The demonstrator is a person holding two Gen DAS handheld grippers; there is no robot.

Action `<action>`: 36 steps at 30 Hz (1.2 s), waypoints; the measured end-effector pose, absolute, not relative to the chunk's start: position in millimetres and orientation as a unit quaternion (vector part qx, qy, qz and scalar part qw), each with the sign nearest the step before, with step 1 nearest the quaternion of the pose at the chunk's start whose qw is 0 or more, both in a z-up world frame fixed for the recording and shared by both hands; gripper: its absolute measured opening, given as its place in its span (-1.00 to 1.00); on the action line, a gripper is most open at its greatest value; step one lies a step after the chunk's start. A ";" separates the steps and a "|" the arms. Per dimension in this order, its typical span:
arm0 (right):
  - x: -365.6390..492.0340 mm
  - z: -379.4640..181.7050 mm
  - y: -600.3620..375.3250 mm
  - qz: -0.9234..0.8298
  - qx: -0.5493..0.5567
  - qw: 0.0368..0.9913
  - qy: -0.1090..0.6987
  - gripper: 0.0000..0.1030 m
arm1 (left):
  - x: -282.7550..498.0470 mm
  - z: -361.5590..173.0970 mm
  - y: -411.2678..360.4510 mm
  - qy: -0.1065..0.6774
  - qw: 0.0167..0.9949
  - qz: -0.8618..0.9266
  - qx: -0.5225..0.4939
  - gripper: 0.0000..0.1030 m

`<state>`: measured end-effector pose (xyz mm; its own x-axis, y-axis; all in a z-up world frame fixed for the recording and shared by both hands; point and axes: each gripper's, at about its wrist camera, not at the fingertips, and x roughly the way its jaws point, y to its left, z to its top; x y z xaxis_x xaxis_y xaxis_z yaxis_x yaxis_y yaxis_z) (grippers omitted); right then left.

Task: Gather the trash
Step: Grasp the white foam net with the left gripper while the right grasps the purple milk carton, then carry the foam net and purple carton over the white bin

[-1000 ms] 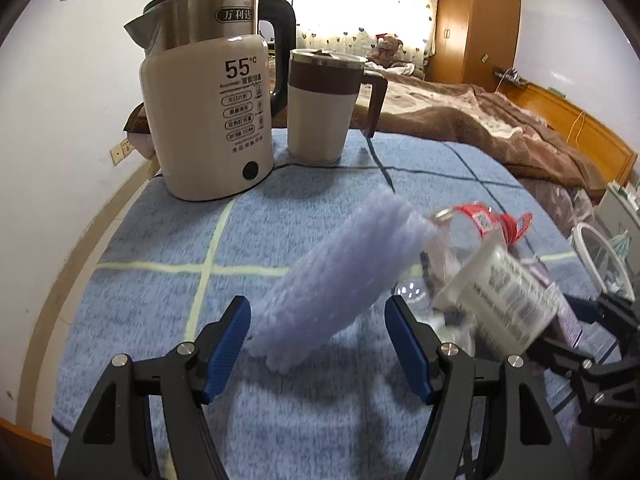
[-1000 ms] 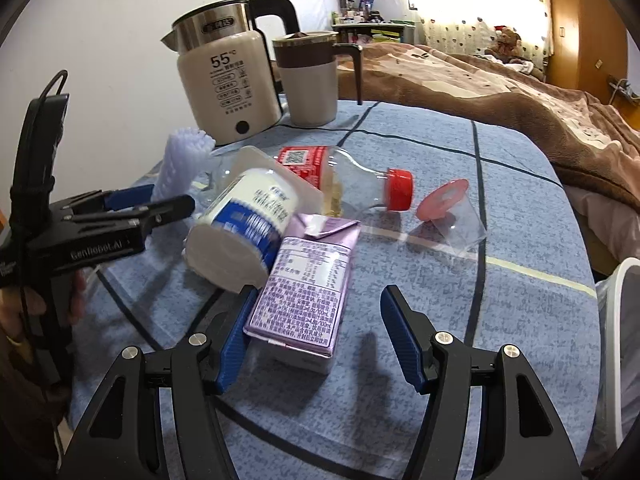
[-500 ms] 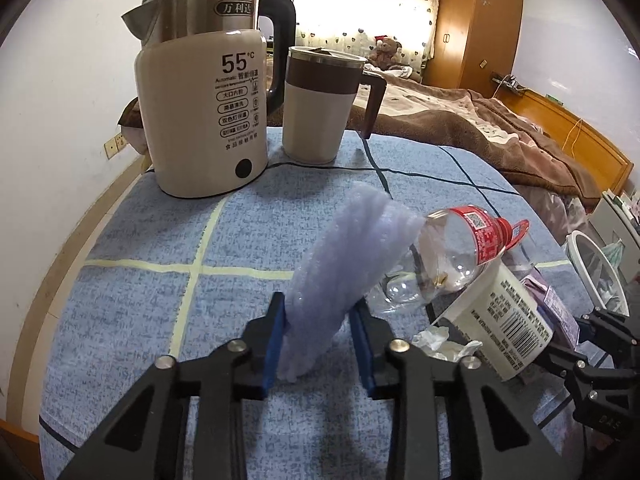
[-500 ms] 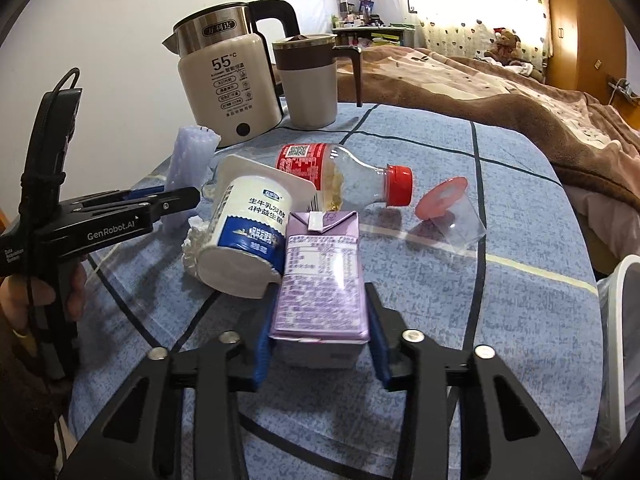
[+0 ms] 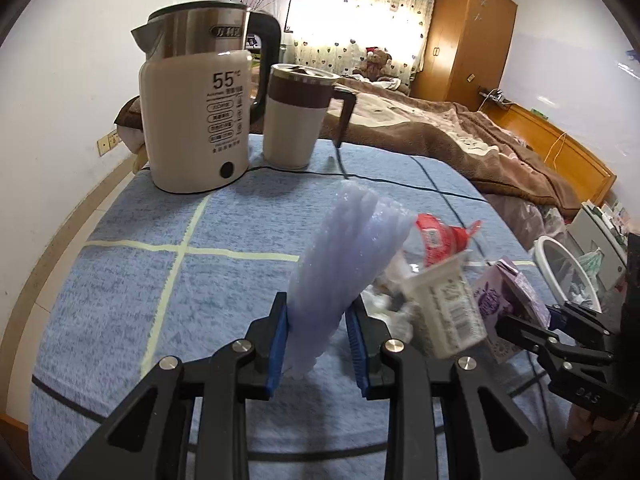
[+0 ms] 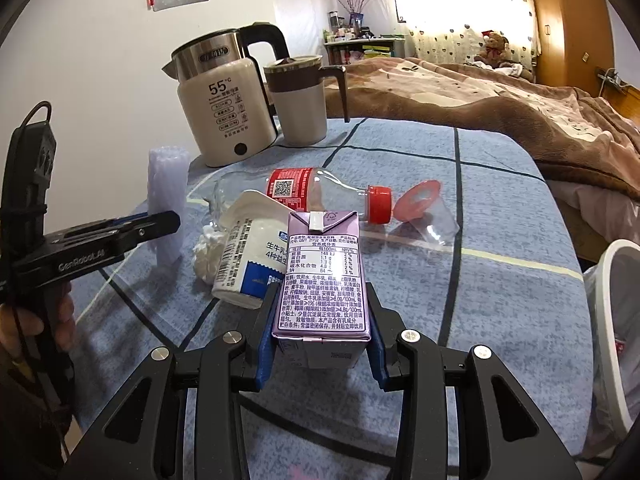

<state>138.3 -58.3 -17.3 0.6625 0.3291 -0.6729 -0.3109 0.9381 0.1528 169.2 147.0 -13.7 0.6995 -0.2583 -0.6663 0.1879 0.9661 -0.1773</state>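
The left tongs (image 5: 318, 330) clamp a pale foam sleeve (image 5: 348, 264) tilted above the blue tablecloth (image 5: 140, 280).

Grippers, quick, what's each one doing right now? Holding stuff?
Left gripper: shut on the foam sleeve.
Right gripper: shut on the purple carton.

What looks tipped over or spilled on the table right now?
The clear bottle, yogurt cup and lidded plastic cup lie on their sides, a crumpled tissue beside the yogurt cup. No liquid spill shows.
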 end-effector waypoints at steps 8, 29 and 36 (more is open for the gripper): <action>125.1 -7.6 -77.6 0.164 0.027 0.918 0.361 -0.25 | 151.1 2.9 117.4 0.355 0.923 -0.144 -0.038 -0.42; 100.1 12.3 -164.8 0.099 0.065 0.933 0.339 -0.25 | 131.6 22.0 24.9 0.340 0.915 -0.214 -0.024 -0.42; 91.1 15.5 -204.3 0.065 0.078 0.937 0.334 -0.25 | 134.1 24.6 -16.5 0.341 0.908 -0.244 -0.018 -0.42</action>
<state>91.1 -204.3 15.5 0.7677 0.1745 -0.6165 -0.0695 0.9792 0.1906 134.1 -16.5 24.6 0.6483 -0.4560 -0.6097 0.4308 0.8800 -0.2000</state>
